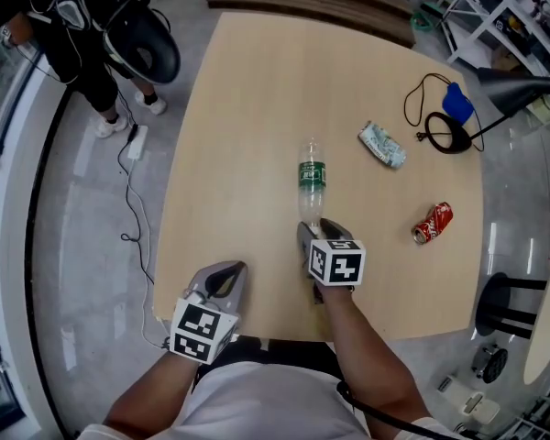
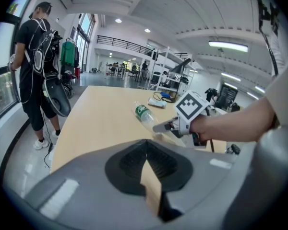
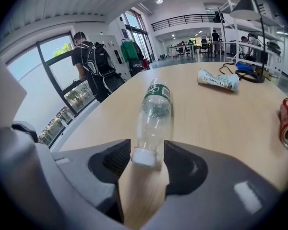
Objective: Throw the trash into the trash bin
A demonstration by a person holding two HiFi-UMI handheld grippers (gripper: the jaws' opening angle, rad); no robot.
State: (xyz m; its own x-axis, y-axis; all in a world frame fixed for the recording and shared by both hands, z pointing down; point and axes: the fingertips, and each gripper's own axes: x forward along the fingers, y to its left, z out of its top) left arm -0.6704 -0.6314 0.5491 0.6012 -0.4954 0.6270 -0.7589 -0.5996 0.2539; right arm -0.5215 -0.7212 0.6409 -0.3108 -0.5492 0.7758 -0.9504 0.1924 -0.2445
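A pale wooden tabletop [image 1: 238,136] is carrying a clear plastic bottle [image 1: 311,180] lying on its side, a crumpled packet [image 1: 382,145], a dented red can [image 1: 433,223] and a black cable [image 1: 422,94] lying near the far right corner.

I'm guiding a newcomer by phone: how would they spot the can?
On the wooden table, look toward its right side in the head view, beyond the bottle lying mid-table. The can lies on its side, nearer the person than the crumpled wrapper; it alone is red.
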